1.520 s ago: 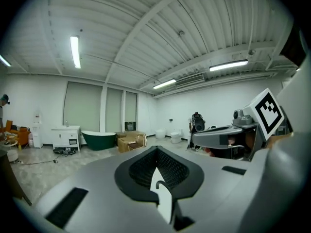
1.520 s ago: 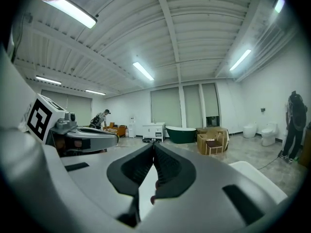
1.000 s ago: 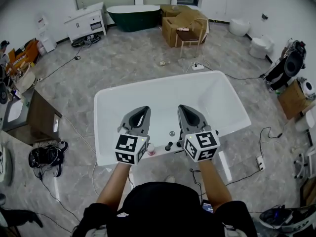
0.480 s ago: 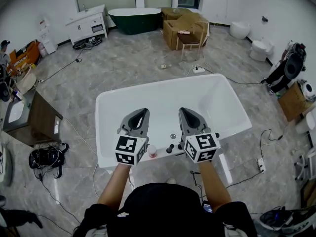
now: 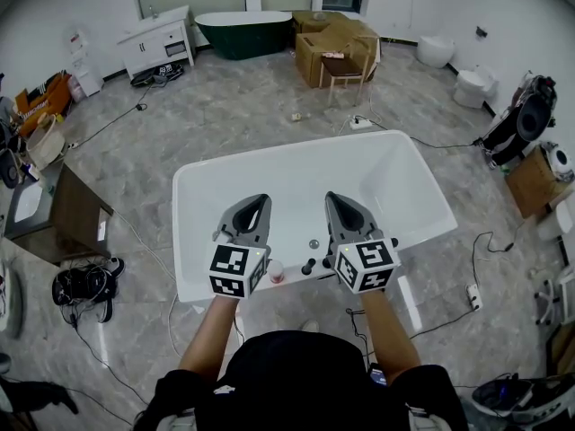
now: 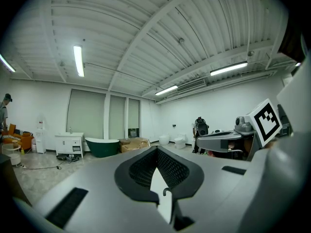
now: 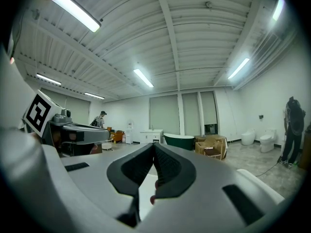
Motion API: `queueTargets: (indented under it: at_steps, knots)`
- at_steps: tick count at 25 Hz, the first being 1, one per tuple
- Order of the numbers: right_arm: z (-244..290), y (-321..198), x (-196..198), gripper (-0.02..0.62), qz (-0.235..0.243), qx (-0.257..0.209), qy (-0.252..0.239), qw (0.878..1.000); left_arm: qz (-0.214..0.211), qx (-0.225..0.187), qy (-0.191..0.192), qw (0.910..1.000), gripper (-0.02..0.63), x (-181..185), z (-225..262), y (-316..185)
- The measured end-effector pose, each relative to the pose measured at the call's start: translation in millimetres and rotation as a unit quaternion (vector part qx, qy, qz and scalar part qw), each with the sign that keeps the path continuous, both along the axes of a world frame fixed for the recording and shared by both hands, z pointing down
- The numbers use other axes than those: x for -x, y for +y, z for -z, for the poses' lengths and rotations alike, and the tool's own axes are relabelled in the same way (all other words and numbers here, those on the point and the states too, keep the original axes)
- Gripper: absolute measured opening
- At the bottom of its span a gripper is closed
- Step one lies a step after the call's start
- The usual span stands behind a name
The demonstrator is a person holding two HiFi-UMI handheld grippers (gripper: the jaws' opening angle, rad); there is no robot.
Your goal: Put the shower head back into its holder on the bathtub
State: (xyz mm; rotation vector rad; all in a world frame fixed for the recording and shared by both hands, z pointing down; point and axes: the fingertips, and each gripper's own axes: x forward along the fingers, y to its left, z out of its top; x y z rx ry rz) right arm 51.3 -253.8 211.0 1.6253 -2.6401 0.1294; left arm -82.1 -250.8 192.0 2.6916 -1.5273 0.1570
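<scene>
The white bathtub (image 5: 193,241) lies below both grippers in the head view. On its near rim, between the two grippers, stand a black knob (image 5: 307,266) and a small pink-red fitting (image 5: 276,273). A round drain (image 5: 314,243) shows in the tub's inner wall. I cannot make out the shower head or its holder. My left gripper (image 5: 261,200) (image 6: 156,149) hovers over the near rim, shut with nothing held. My right gripper (image 5: 334,197) (image 7: 153,145) hovers beside it, level, also shut and holding nothing.
A dark green tub (image 5: 243,27), cardboard boxes (image 5: 328,43) and a white cabinet (image 5: 157,39) line the far wall. A brown cabinet (image 5: 76,218) stands left of the tub, toilets (image 5: 472,83) at the right. Cables and a power strip (image 5: 472,294) lie on the floor. A person (image 7: 101,119) stands far off.
</scene>
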Motion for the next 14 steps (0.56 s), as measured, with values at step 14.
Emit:
queueTargets:
  at_steps: [14]
  knots:
    - [-8,15,-10,0.023,-0.007,-0.002,0.008,1.0,0.0,-0.002,0.003,1.0,0.014,-9,-5,14]
